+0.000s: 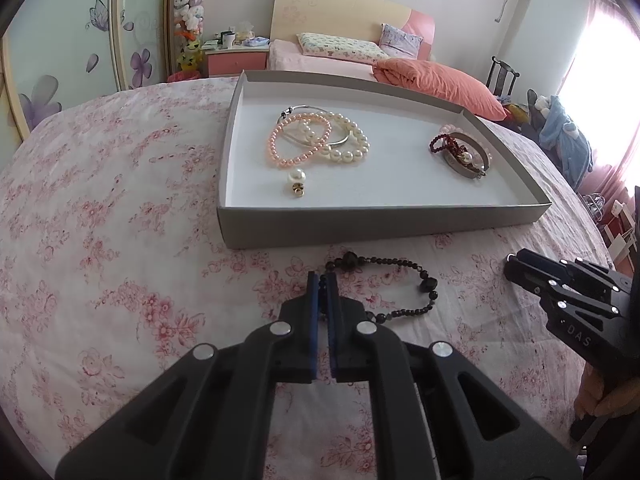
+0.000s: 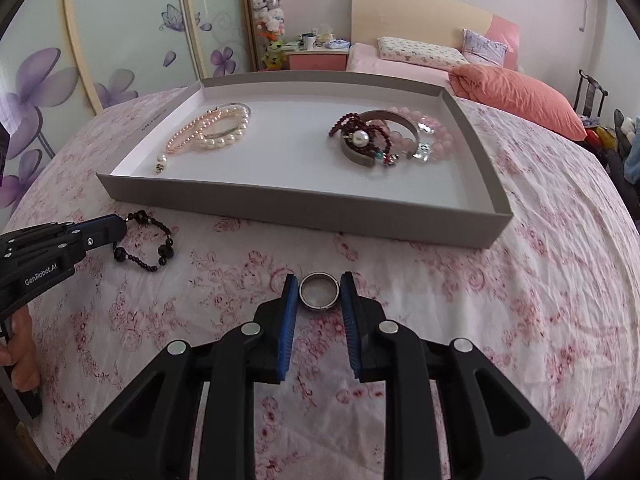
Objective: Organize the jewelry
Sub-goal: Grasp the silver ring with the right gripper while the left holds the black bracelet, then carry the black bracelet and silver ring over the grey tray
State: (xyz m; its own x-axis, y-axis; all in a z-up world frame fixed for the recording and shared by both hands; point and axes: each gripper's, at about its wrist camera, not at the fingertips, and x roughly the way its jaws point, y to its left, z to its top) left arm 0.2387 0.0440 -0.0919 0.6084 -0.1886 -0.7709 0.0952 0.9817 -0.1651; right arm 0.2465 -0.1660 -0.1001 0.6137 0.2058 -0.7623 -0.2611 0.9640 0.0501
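Note:
A black bead bracelet (image 1: 404, 280) lies on the floral cloth in front of a grey tray (image 1: 360, 224). My left gripper (image 1: 323, 280) is shut on its left part; it also shows in the right wrist view (image 2: 120, 220) with the bracelet (image 2: 160, 244). My right gripper (image 2: 319, 286) is closed against a silver bangle (image 2: 319, 290), its pads touching both sides, on the cloth. The tray (image 2: 304, 212) holds pink and white pearl strands (image 1: 320, 140) on the left and a dark red and pink pile (image 1: 460, 152) on the right.
The floral cloth (image 1: 120, 240) covers a round table. A pearl earring (image 1: 297, 180) lies in the tray near its front. Behind are a bed with an orange quilt (image 1: 436, 80), a nightstand (image 1: 236, 56) and wardrobe doors (image 1: 60, 60).

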